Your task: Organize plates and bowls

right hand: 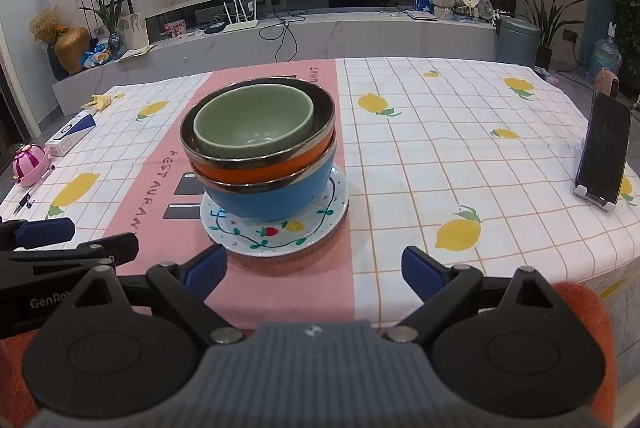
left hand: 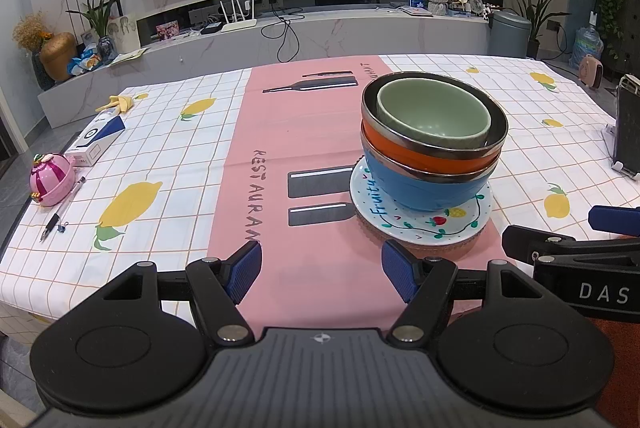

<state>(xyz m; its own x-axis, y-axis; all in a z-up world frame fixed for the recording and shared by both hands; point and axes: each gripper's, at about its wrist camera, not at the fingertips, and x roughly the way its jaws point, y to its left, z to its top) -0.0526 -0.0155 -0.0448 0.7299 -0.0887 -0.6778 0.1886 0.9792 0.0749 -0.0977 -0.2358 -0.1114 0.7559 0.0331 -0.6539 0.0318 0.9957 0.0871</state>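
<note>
**Three bowls nested on one plate, both grippers empty at the near edge**

The left gripper [left hand: 321,270] has its two blue-padded fingers spread wide apart with nothing between them, over the pink strip [left hand: 312,131] of the tablecloth at the near edge. The right gripper [right hand: 314,270] is likewise spread and empty, just beside the left one and to its right.

Just beyond the grippers stands one stack: a green bowl [left hand: 434,115] inside an orange bowl [left hand: 416,153], which sits in a blue bowl [left hand: 424,189], three bowls in all. The blue bowl rests on one white plate [left hand: 424,228] painted with fruit, and under the plate a round woven mat [left hand: 432,250] shows at its near rim. The stack sits on the right side of the pink strip, near the table's front.

To the right of the stack the lemon-print cloth [right hand: 440,147] lies bare as far as one phone on a stand [right hand: 604,159] at the right edge. At the far left edge are one pink round toy [left hand: 51,179], one pen [left hand: 62,207] and one blue-and-white box [left hand: 96,141].
</note>
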